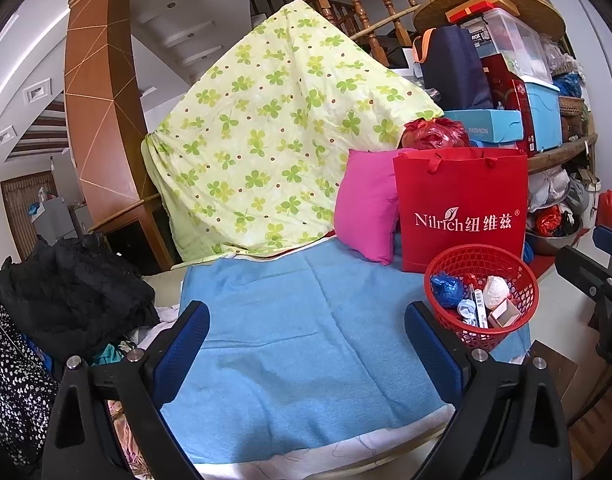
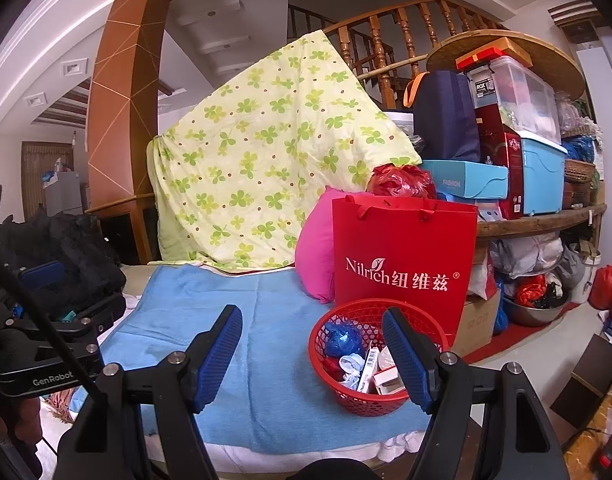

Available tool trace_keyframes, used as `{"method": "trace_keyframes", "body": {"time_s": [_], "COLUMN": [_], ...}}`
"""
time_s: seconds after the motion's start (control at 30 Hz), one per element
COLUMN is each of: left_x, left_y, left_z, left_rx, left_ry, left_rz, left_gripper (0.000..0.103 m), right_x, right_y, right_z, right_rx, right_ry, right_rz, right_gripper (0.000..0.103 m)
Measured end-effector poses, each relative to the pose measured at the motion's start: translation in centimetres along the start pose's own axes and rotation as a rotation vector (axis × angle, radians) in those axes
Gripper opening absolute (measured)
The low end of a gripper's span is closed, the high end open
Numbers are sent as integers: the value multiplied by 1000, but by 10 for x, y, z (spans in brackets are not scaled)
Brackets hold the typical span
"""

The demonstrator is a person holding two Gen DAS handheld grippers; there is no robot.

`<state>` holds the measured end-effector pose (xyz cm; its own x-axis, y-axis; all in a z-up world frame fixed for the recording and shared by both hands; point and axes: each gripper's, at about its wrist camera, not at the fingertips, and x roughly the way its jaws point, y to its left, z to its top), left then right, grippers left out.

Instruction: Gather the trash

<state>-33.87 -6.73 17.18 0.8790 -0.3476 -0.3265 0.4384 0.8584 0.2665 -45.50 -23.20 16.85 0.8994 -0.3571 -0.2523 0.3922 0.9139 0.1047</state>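
Here, both wrist views look across a blue towel spread on a bed. The left gripper hovers over bare towel with its jaws wide apart and nothing between them. The right gripper likewise stands with its jaws apart and holds nothing; its right finger overlaps the near rim of the red basket in the picture, though contact cannot be judged. The red basket sits upright at the towel's right edge, just in front of a red shopping bag. Inside it lie a crumpled blue wrapper, a white wad, a small open carton and a barcoded pack. A pink pillow leans beside the bag, and a clover-print quilt hangs behind. Dark clothing is piled at the left.
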Motion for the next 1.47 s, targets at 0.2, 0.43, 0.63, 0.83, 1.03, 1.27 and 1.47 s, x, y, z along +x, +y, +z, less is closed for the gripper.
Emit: {"method": "trace_keyframes", "body": {"time_s": [0.2,0.43,0.63,0.83,1.03,1.27,1.47], "left_x": [0,-2,-1,6,19,45,87], "left_y": [-1,-7,-10,-13,-19,-16,25], "left_z": [0,1,3,7,12,17,5], "left_rx": [1,15,26,32,40,31,-63], "left_ry": [0,-4,-13,-10,-7,3,27], "left_rz": [1,-11,-21,-37,-72,-110,-103], "left_gripper": [98,98,98,98,98,98,99], "right_x": [-3,-7,-6,0,11,35,85], "right_y": [-4,-6,-8,-12,-16,-9,20], "right_z": [0,3,4,5,6,12,16], "right_rx": [1,3,-4,2,10,-11,-60], "right_ry": [-7,-21,-24,-16,-2,18,53], "right_rz": [-13,-21,-49,-60,-85,-114,-79], "right_gripper": [76,76,76,76,76,76,76]}}
